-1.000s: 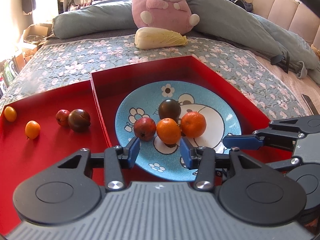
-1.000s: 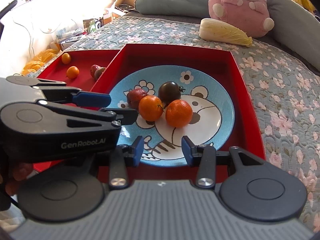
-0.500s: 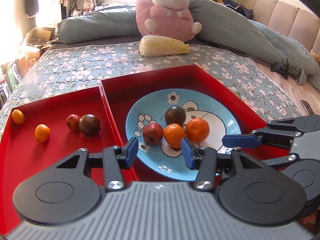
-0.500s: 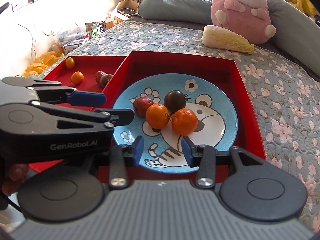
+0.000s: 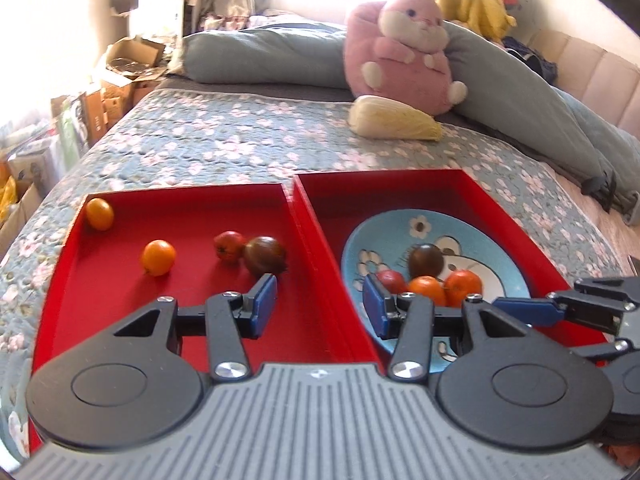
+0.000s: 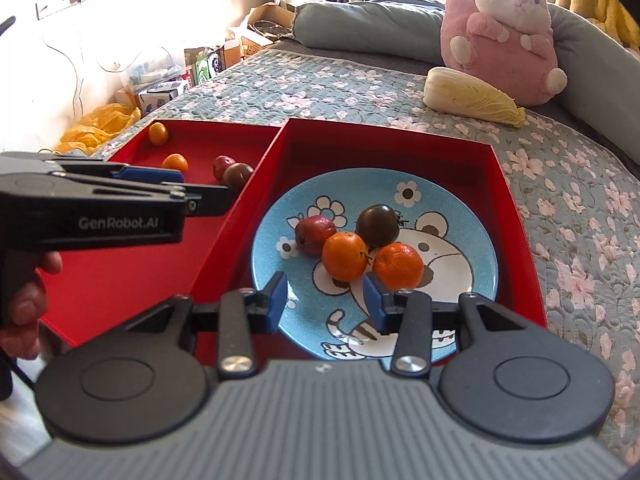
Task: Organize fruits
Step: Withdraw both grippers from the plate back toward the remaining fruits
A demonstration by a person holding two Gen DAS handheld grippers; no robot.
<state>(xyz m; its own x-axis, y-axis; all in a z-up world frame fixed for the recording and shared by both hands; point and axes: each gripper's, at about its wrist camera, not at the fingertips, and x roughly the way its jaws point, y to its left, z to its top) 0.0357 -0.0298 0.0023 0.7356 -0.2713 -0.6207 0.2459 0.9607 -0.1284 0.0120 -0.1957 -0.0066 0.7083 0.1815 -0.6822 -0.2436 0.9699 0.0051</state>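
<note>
Two red trays lie side by side on the bed. The left tray (image 5: 120,304) holds two small orange fruits (image 5: 158,257), a red fruit (image 5: 229,245) and a dark tomato (image 5: 264,255). In the right tray (image 6: 400,140) a blue cartoon plate (image 6: 452,208) carries two oranges (image 6: 345,255), a red fruit (image 6: 314,234) and a dark tomato (image 6: 377,220). My left gripper (image 5: 318,304) is open and empty, astride the wall between the trays, just short of the dark tomato in the left tray. My right gripper (image 6: 325,302) hangs open and empty over the plate's near side, the oranges just beyond its fingertips.
A napa cabbage (image 6: 468,96) and a pink plush toy (image 6: 504,36) sit behind the trays on the floral quilt (image 6: 580,200). Grey pillows line the back. Cardboard boxes (image 5: 120,68) and a yellow bag (image 6: 96,128) stand off the bed's left side. A hand (image 6: 24,308) holds the left gripper.
My left gripper has swung left, from over the plate to the wall between the trays, and rolled a little. The right gripper has drawn back slightly from the oranges. No fruit moved.
</note>
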